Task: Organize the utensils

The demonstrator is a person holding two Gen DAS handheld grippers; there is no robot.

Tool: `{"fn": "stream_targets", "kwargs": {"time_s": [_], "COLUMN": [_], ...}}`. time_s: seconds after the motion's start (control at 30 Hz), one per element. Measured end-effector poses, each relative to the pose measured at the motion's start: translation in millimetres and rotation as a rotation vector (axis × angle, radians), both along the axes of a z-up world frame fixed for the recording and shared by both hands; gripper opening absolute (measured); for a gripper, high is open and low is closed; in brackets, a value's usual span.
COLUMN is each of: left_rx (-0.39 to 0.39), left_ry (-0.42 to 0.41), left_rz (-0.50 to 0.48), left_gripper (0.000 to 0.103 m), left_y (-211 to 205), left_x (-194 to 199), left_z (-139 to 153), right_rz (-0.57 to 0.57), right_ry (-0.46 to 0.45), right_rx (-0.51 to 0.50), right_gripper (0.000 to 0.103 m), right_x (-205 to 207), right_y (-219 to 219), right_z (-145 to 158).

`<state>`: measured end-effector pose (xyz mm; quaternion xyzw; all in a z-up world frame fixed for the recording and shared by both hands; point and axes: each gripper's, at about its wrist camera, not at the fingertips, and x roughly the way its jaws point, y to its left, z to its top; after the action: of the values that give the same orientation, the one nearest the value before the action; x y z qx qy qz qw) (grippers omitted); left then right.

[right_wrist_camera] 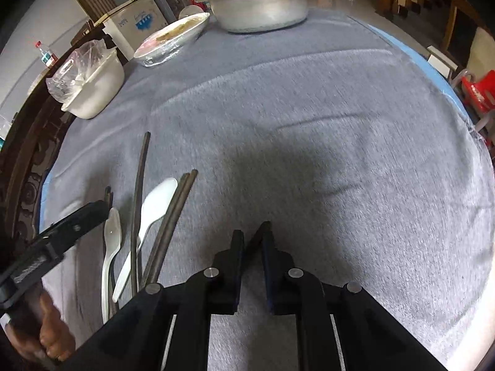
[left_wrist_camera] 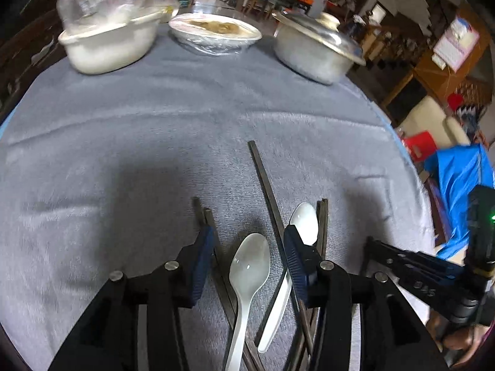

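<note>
Two white plastic spoons and several dark chopsticks lie on the grey cloth [left_wrist_camera: 139, 130]. My left gripper [left_wrist_camera: 247, 242] is open, and one spoon [left_wrist_camera: 249, 266] lies loose between its fingers. The other spoon [left_wrist_camera: 306, 224] shows just past the right finger [left_wrist_camera: 294, 250]. A long chopstick [left_wrist_camera: 263, 179] runs diagonally between the spoons. In the right wrist view my right gripper [right_wrist_camera: 252, 242] is shut on a dark chopstick [right_wrist_camera: 263, 227] whose tip pokes out between the pads. The spoons [right_wrist_camera: 154, 207] and loose chopsticks [right_wrist_camera: 140, 185] lie to its left, beside the left gripper [right_wrist_camera: 80, 215].
A white pot with a plastic bag [left_wrist_camera: 105, 46], a film-wrapped plate of food [left_wrist_camera: 215, 32] and a lidded metal pot [left_wrist_camera: 315, 52] stand along the far edge. The table's rim curves close on the right [left_wrist_camera: 402, 154]. A red stool [right_wrist_camera: 478, 92] stands beyond it.
</note>
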<state>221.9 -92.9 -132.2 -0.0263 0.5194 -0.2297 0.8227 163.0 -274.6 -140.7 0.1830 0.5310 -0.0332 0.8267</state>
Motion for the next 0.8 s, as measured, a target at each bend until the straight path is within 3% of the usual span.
{"fn": "stream_targets", "kwargs": {"time_s": [0.07, 0.1, 0.4, 0.47, 0.5, 0.6, 0.63, 0.8], "left_rx": [0.004, 0.012, 0.007, 0.027, 0.036, 0.030, 0.025, -0.019], "left_ry": [0.016, 0.030, 0.028, 0.021, 0.015, -0.001, -0.007, -0.053], "left_rz": [-0.018, -0.028, -0.034, -0.037, -0.036, -0.029, -0.025, 0.002], "left_gripper": [0.027, 0.025, 0.023, 0.008, 0.008, 0.007, 0.006, 0.006], "left_y": [-3, -6, -2, -4, -5, -2, -1, 13], "left_x": [0, 1, -9, -11, -13, -16, -17, -28], "left_z": [-5, -10, -14, -15, -15, -13, -13, 4], "right_rz": [0.002, 0.001, 0.027, 0.038, 0.042, 0.031, 0.030, 0.024], "right_ry": [0.002, 0.002, 0.003, -0.008, -0.013, -0.038, -0.058, -0.123], "right_rx": [0.016, 0.021, -0.066, -0.089, -0.094, -0.056, -0.030, 0.015], "right_gripper": [0.013, 0.013, 0.018, 0.017, 0.017, 0.012, 0.001, 0.001], "right_x": [-2, -3, 7, 9, 9, 4, 3, -15], "right_y": [-2, -3, 17, 22, 23, 19, 16, 4], "right_z": [0, -1, 0, 0, 0, 1, 2, 12]}}
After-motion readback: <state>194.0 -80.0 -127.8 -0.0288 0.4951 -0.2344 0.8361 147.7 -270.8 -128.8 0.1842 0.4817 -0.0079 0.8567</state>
